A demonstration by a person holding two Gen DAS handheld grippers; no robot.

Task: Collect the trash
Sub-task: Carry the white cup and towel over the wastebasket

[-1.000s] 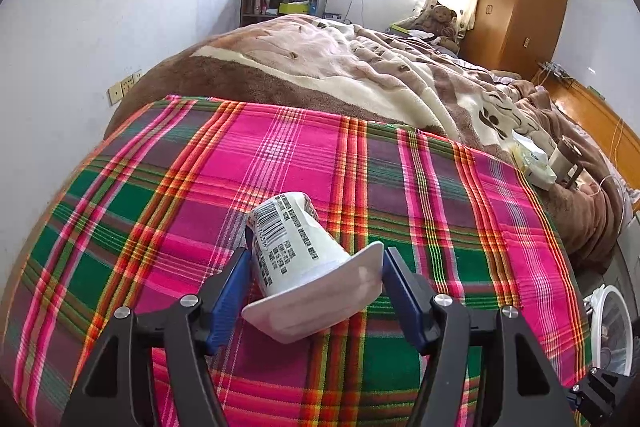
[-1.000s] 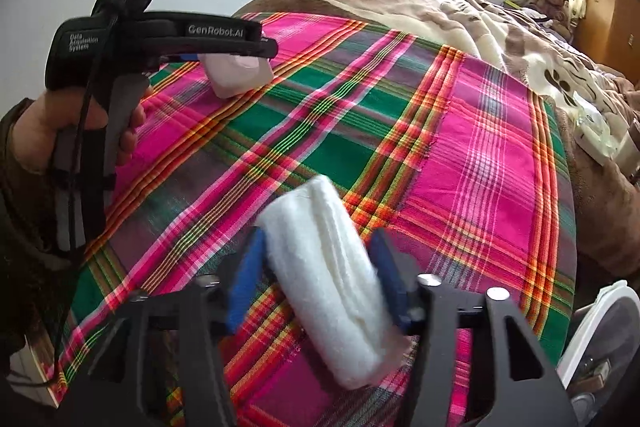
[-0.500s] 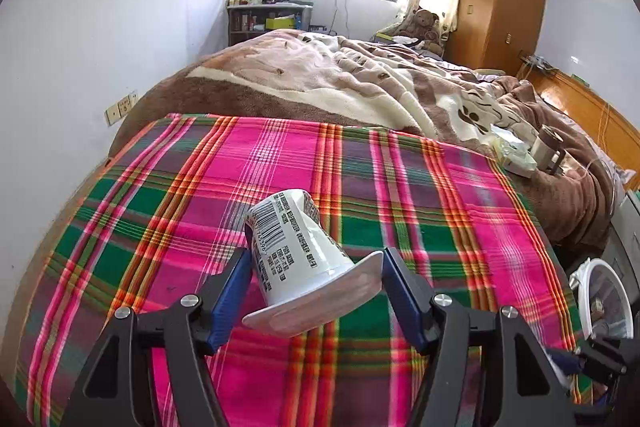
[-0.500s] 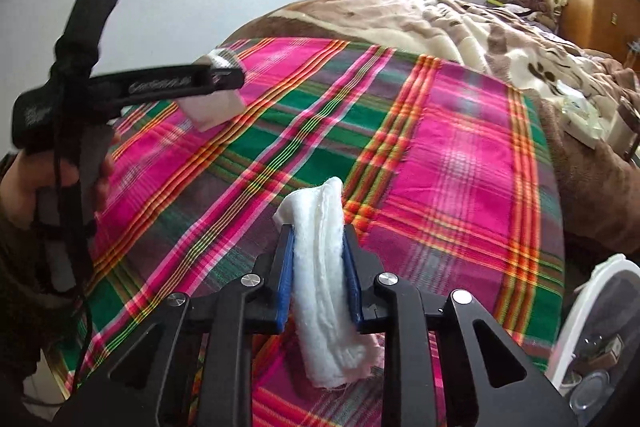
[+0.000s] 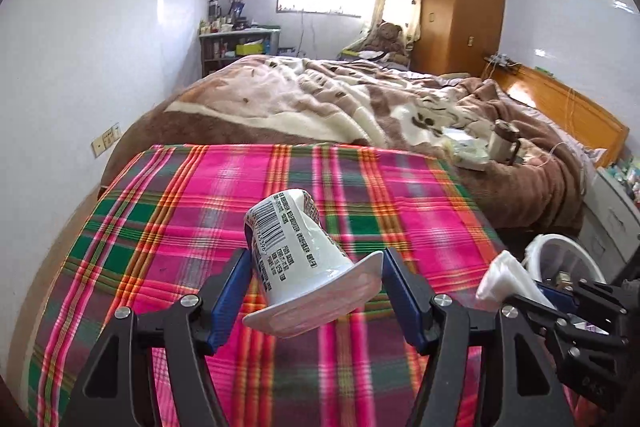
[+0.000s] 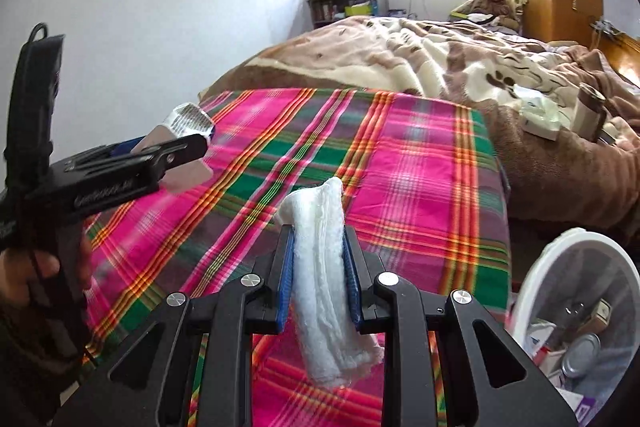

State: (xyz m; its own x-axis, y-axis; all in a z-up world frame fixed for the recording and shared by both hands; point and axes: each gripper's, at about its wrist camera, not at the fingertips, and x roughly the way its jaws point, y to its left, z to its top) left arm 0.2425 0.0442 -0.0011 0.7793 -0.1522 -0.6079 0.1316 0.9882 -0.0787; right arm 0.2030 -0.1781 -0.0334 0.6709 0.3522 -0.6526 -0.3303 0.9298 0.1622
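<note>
Above the plaid cloth (image 5: pixel 168 227) spread on the bed (image 5: pixel 320 99), the left gripper (image 5: pixel 316 287) grasps a white yogurt cup (image 5: pixel 298 247), tilted with its wide rim toward the camera. Off the cloth's right edge, a white bin (image 6: pixel 568 267) holds cans and wrappers. Near it the right gripper (image 6: pixel 319 279) is clenched on a wad of white tissue (image 6: pixel 320 267).

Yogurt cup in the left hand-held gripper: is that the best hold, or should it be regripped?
Keep it. The left hand-held gripper pinches the yogurt cup across its wide square rim from both sides, cup tilted, base pointing away. The flared rim stops it slipping through; the tapered wall above would likely squeeze out.
</note>
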